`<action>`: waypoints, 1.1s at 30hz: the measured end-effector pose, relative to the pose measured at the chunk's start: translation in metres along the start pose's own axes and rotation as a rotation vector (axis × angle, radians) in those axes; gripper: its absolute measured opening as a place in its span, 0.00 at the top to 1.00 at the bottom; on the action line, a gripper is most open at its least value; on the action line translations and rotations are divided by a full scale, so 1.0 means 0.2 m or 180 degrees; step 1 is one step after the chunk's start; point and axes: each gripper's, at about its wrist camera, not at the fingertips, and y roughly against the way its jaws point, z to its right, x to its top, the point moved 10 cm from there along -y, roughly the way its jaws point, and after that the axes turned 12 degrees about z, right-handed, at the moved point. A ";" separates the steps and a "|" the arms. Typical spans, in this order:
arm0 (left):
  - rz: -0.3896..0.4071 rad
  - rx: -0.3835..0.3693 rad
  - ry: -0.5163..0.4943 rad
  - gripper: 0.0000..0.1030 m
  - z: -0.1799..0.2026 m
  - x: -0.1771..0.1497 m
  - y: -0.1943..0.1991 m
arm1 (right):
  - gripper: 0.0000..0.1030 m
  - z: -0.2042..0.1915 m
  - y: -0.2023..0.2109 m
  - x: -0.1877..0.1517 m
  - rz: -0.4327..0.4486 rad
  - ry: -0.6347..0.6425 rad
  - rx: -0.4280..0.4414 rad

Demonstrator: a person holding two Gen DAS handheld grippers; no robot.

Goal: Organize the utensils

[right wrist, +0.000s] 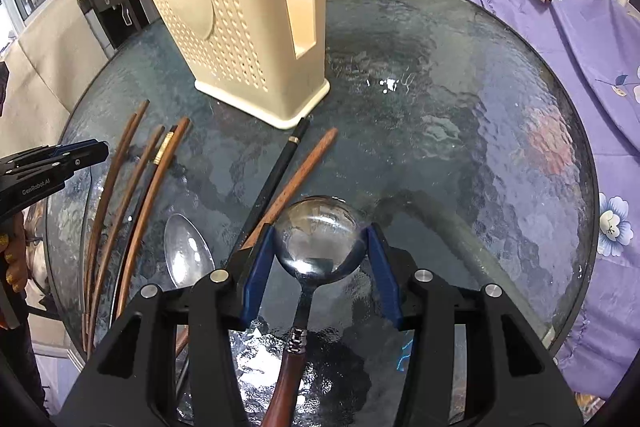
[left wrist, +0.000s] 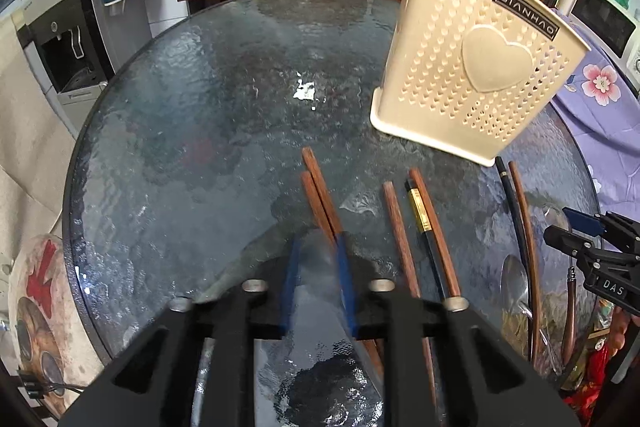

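Right gripper (right wrist: 320,263) fingers open, straddling the bowl of a wooden-handled spoon (right wrist: 318,237) lying on the glass counter (right wrist: 460,99). Left gripper (left wrist: 318,279) fingers open, low over a pair of brown chopsticks (left wrist: 320,191). More chopsticks (right wrist: 132,187) and a second spoon (right wrist: 186,251) lie near the cream utensil holder (right wrist: 240,23).

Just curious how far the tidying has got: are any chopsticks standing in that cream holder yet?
No: the chopsticks all lie flat on the glass table beside the cream holder.
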 end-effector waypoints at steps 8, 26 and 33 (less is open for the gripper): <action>-0.0071 0.0048 0.0012 0.92 -0.03 -0.04 -0.04 | 0.54 -0.01 0.01 -0.01 0.0008 -0.0005 0.0043; -0.0002 0.0240 -0.0177 0.52 -0.02 -0.04 -0.05 | 0.54 0.00 0.00 -0.03 -0.0020 -0.0039 0.0068; -0.0028 0.0206 -0.0386 0.62 0.04 -0.10 -0.01 | 0.54 0.01 0.00 -0.04 -0.0030 -0.0060 0.0088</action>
